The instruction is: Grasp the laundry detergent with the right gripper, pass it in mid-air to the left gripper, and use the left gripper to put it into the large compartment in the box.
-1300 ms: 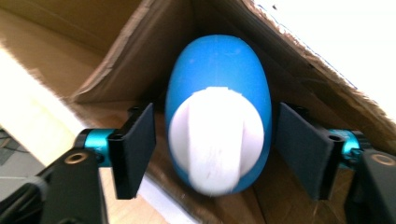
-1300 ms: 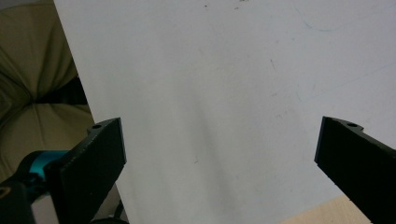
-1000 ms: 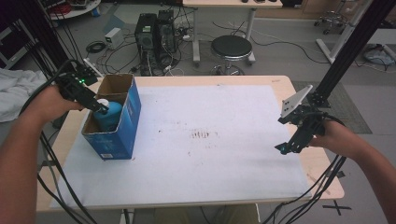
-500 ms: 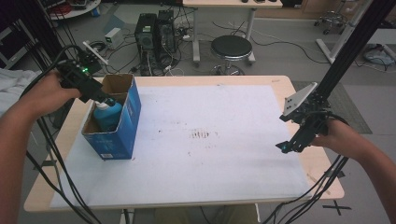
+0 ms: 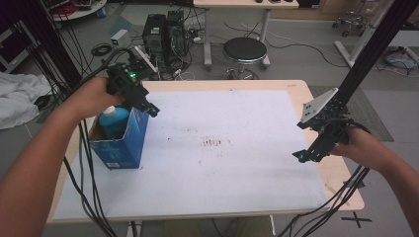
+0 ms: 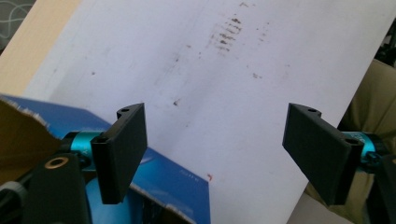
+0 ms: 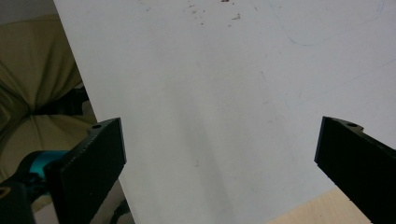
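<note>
Inside, cardboard box (image 5: 123, 143) holds smooth teal bottle (image 5: 114, 120).

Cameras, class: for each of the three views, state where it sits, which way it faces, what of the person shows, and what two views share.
High view: fixed above the person's side, facing forward and down on the table; both forearms, left gripper, right gripper.
Left gripper view: rides that gripper, looking past its open jaws over the blue box to the white sheet.
Right gripper view: rides that gripper, looking down on the sheet; open jaws.
Shared: high and left gripper views both show the box and the brown smudges.
</note>
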Demonstrator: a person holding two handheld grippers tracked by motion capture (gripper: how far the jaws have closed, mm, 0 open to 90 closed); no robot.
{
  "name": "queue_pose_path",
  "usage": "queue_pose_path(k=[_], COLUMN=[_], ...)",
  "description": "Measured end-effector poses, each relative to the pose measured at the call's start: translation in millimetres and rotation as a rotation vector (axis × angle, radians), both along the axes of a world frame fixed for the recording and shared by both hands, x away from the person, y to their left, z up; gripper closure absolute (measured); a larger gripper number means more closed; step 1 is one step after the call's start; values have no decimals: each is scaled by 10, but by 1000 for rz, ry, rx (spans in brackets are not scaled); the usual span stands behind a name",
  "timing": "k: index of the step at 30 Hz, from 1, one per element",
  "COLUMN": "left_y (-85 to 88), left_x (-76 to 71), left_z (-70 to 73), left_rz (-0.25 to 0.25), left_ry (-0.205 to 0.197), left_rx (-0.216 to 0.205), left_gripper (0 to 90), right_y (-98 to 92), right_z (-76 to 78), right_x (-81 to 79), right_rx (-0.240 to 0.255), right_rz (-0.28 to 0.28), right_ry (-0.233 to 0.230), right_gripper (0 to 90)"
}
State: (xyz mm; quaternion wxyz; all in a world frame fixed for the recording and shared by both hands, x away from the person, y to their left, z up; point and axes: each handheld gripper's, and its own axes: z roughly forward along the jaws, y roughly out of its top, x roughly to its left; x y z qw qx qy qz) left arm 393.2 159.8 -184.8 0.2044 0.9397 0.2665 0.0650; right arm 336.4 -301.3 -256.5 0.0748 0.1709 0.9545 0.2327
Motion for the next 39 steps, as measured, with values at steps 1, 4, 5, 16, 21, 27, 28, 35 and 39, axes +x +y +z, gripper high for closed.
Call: queue_pose_path(k=[1, 4, 5, 16, 21, 27, 28, 35, 39], left_y=[-27, -125, -155, -531, -687, -870, -906, -1166, -1245], left_x=[9, 24, 25, 1, 2, -3, -2, -17, 4], left_z=[-8, -33, -40, -97, -155, -220, -229, -298, -320], left_rz=[-7, -41, -53, -141, -183, -230, -237, -251, -241], left_ry=[3, 3, 4, -49, -35, -8, -6, -30, -19], left_rx=[5, 8, 3, 28, 43, 45, 49, 67, 70], left_gripper=[132, 128, 128, 16, 16, 16, 16, 16, 16], right_y=[-1, -3, -3, 8, 31, 51, 57, 140, 166], right_z=[-3, -7, -7, -15, -22, -31, -32, -26, -18], right_x=[-4, -14, -16, -23, -22, 5, 13, 59, 77], right_rx=[-1, -2, -2, -3, 0, 4, 6, 2, 4], right_rz=[1, -1, -2, -4, -3, -6, -2, -8, -11], right_ry=[0, 3, 4, 1, 5, 5, 4, 4, 6], right_gripper=[10, 10, 10, 10, 10, 10, 10, 10, 10])
